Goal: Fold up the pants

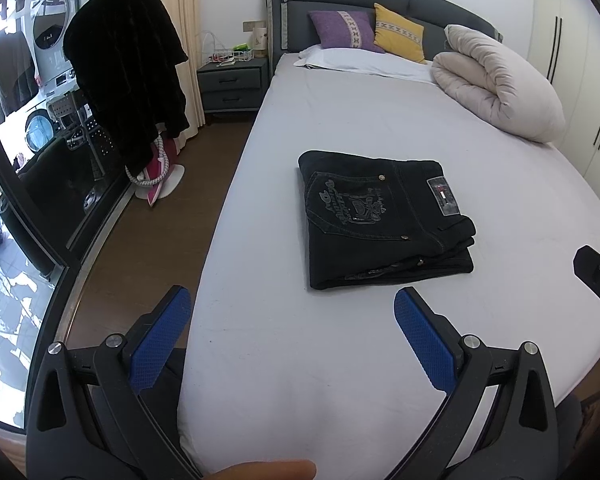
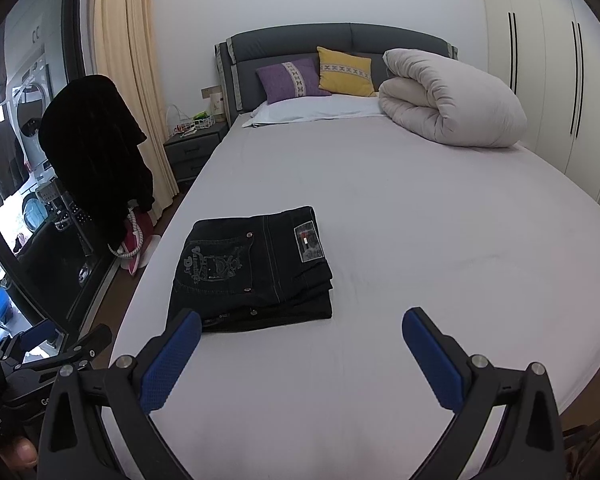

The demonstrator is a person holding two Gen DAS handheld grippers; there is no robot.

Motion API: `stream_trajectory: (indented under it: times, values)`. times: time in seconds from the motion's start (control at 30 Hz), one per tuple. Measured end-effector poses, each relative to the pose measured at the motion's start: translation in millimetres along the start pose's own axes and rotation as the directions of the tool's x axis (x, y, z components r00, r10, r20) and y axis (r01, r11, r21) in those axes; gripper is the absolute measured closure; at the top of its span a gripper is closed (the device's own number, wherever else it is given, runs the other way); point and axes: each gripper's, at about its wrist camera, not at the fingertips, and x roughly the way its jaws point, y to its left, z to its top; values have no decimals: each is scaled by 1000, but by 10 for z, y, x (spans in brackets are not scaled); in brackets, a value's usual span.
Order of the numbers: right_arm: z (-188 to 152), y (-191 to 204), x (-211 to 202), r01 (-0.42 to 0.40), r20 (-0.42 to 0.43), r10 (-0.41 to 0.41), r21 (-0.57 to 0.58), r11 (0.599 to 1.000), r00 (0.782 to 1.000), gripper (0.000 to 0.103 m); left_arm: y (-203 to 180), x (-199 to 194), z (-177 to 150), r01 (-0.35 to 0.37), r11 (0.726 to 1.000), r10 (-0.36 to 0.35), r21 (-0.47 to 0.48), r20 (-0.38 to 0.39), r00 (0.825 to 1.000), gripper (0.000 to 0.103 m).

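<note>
Black denim pants [image 1: 386,220], folded square, lie mid-bed toward its left edge ahead of our released, empty left gripper [image 1: 292,336], while from the right wrist our right gripper [image 2: 302,354] gapes empty too, so a careless nudge could unstack the layers.

Black pants [image 1: 384,220], folded flat on bed [image 1: 380,120]
</note>
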Motion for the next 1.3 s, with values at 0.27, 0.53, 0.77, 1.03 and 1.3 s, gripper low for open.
stream_trajectory:
  times: [0.27, 0.53, 0.77, 1.03, 1.3]
  values:
    - [-25, -12, 9, 1, -4, -1, 3, 1000, 1000, 0, -16, -7, -11, 1, 1000, -1, -1, 1, 1000, 0]
    - [-38, -15, 12, 2, -5, -2, 3, 1000, 1000, 0, -29, 0, -17, 4, 1000, -4, 0, 1, 1000, 0]
    - [-51, -24, 28, 1, -6, -1, 2, 1000, 1000, 0, -23, -7, -17, 4, 1000, -4, 0, 1, 1000, 0]
    - [-56, -29, 36, 0, -9, 0, 2, 1000, 1000, 0, -80, 46, -3, 15, 1000, -15, 8, -2, 1000, 0]
    - [-71, -32, 40, -1, -10, 1, 2, 1000, 1000, 0, -105, 48, -16, 15, 1000, -15, 7, -2, 1000, 0]
